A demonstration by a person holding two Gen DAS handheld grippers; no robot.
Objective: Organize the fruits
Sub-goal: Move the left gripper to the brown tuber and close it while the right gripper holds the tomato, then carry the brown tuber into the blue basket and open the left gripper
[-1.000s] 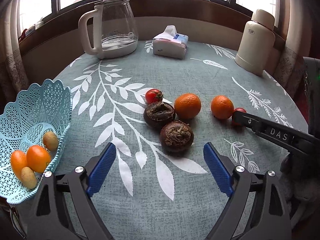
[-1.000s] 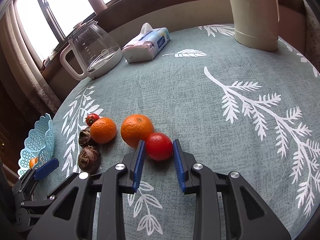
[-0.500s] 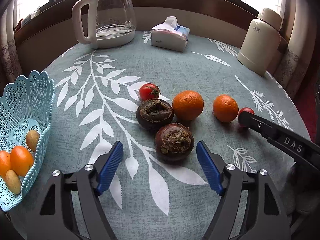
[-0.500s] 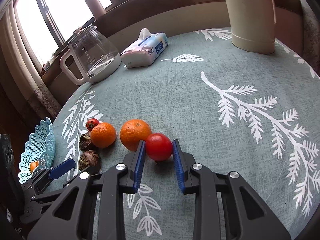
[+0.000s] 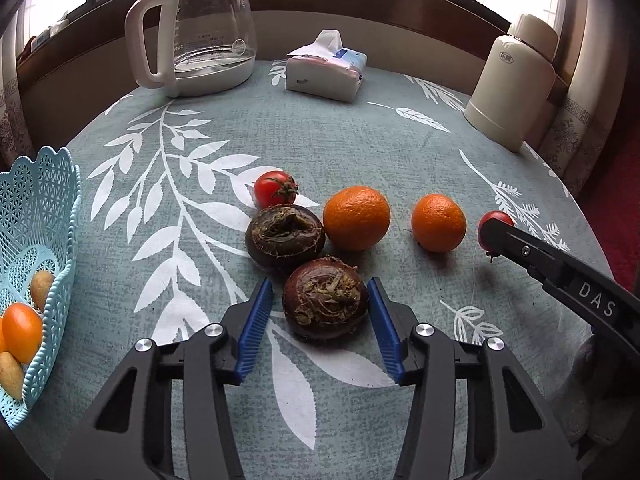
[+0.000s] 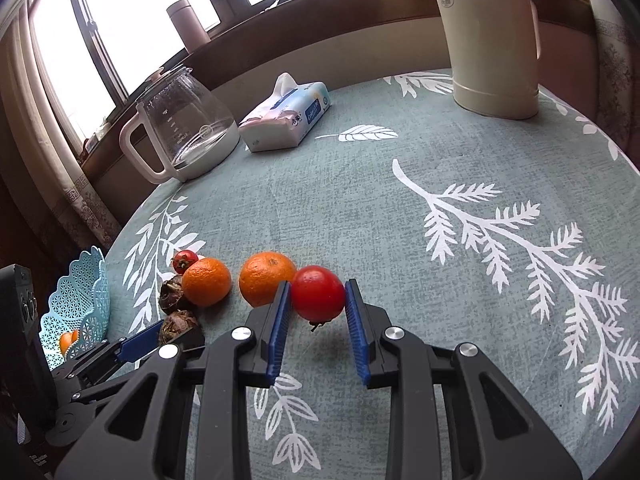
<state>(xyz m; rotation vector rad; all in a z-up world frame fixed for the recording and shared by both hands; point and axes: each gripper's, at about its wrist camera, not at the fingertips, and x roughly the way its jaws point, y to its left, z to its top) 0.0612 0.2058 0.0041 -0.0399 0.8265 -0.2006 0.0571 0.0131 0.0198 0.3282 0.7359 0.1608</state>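
My left gripper (image 5: 320,285) is open, its blue pads close on either side of the nearer of two dark brown round fruits (image 5: 325,298). The right pad looks to be touching it and a thin gap shows at the left pad. The second dark fruit (image 5: 285,235), a tomato (image 5: 274,189) and two oranges (image 5: 356,217) (image 5: 438,222) lie just beyond. My right gripper (image 6: 318,285) is shut on a red tomato (image 6: 318,293), held slightly above the cloth with its shadow below. A light blue lace basket (image 5: 40,200) at the left holds oranges and small yellowish fruits.
At the back of the round table stand a glass kettle (image 5: 200,28), a tissue pack (image 5: 326,72) and a cream thermos (image 5: 514,80). The right gripper's arm (image 5: 560,276) reaches in from the right. The leaf-print tablecloth (image 6: 400,208) is bare on the right side.
My left gripper moved forward and narrowed around the near dark fruit. My right gripper closed fully on the tomato and raised it a little off the cloth.
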